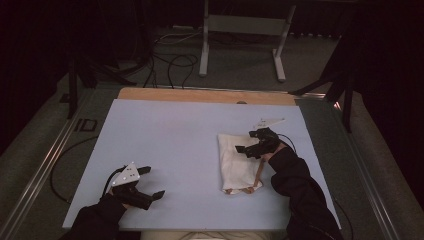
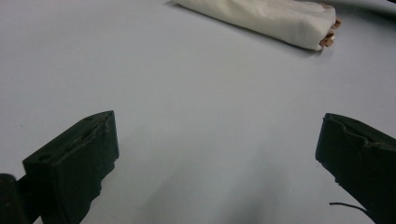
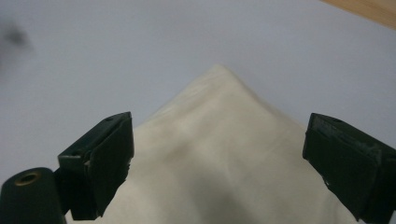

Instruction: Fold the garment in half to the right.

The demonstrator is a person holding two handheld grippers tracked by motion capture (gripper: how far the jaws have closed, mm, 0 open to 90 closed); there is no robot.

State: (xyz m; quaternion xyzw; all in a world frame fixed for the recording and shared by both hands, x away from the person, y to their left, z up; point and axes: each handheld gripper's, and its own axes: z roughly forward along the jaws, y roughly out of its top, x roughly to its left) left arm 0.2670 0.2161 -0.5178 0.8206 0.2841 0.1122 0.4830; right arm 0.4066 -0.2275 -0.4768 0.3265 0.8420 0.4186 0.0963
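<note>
Both grippers spread wide over the desk.
Folded cloth (image 1: 239,163) lies near the right edge; right gripper (image 1: 254,142) hovers above it, left gripper (image 1: 148,182) empty near the front-left corner. Grabbing one layer could unfold it.

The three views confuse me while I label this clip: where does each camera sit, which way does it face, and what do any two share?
High view: above the person's side, facing forward and down on the table; both forearms, left gripper and right gripper show.
Left gripper view: rides the left gripper, facing across bare table toward the folded cloth; its open jaws show.
Right gripper view: rides the right gripper, facing down over the cloth's corner; its open jaws show.
All three views share the cloth.
</note>
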